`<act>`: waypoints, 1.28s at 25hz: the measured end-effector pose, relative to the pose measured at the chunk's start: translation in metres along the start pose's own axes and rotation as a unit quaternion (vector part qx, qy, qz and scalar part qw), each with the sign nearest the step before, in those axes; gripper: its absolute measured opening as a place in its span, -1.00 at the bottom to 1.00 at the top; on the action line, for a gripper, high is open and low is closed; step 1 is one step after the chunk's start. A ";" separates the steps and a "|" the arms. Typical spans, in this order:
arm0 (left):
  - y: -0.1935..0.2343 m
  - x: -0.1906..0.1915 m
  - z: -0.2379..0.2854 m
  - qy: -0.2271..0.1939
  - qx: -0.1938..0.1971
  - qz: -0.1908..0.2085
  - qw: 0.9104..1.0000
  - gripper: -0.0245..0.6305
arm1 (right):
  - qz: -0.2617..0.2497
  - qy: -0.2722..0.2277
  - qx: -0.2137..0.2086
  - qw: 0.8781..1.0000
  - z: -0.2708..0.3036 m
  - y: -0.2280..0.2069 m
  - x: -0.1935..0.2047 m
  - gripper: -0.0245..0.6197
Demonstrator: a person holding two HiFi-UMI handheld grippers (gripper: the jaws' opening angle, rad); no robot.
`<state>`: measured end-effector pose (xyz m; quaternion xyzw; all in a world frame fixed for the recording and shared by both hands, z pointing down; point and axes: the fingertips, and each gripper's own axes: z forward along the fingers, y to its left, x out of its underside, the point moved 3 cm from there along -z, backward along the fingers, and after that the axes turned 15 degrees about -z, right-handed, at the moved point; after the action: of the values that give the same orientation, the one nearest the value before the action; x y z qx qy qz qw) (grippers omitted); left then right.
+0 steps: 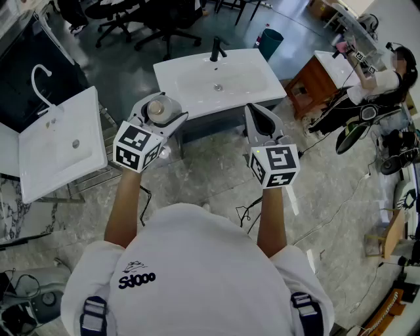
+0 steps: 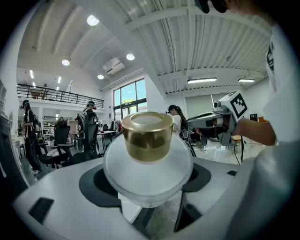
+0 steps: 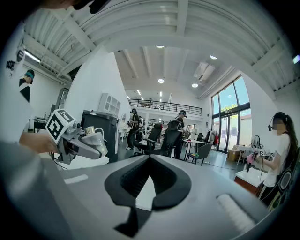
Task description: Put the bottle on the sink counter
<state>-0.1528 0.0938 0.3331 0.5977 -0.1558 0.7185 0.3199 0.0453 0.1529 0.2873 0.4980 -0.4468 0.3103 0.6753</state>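
Note:
A white bottle [image 1: 161, 110] with a gold cap is held upright in my left gripper [image 1: 157, 118], just in front of the white sink counter [image 1: 246, 88] and near its left corner. Its black faucet [image 1: 216, 48] stands at the back. In the left gripper view the bottle [image 2: 148, 171] fills the middle, gold cap [image 2: 147, 136] on top, and the wide-set jaws of the left gripper [image 2: 148, 190] press on its sides. My right gripper [image 1: 260, 121] hangs before the counter's right part, shut and holding nothing. In its own view the right gripper [image 3: 149, 180] has its pads meeting.
A second white sink [image 1: 62, 141] with a white faucet stands at the left. Office chairs [image 1: 164, 20] and a teal bin [image 1: 269, 42] are behind the counter. A person [image 1: 380, 85] works by a wooden cabinet [image 1: 314, 84] at the right. Cables lie on the floor.

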 end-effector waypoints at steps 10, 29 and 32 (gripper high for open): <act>-0.009 0.000 -0.002 -0.003 -0.012 0.003 1.000 0.11 | 0.024 -0.029 -0.005 0.999 -0.010 -0.006 -0.002 -0.90; -0.029 -0.007 0.041 -0.007 -0.053 0.013 0.998 0.11 | 0.041 -0.009 -0.047 0.998 0.002 -0.054 0.047 -0.90; -0.027 -0.009 0.052 -0.007 -0.055 0.016 0.998 0.11 | 0.045 -0.008 -0.051 0.998 0.011 -0.059 0.053 -0.90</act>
<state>-0.0951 0.0804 0.3326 0.5817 -0.2073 0.7095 0.3395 0.1151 0.1228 0.3135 0.4451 -0.4896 0.3131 0.6813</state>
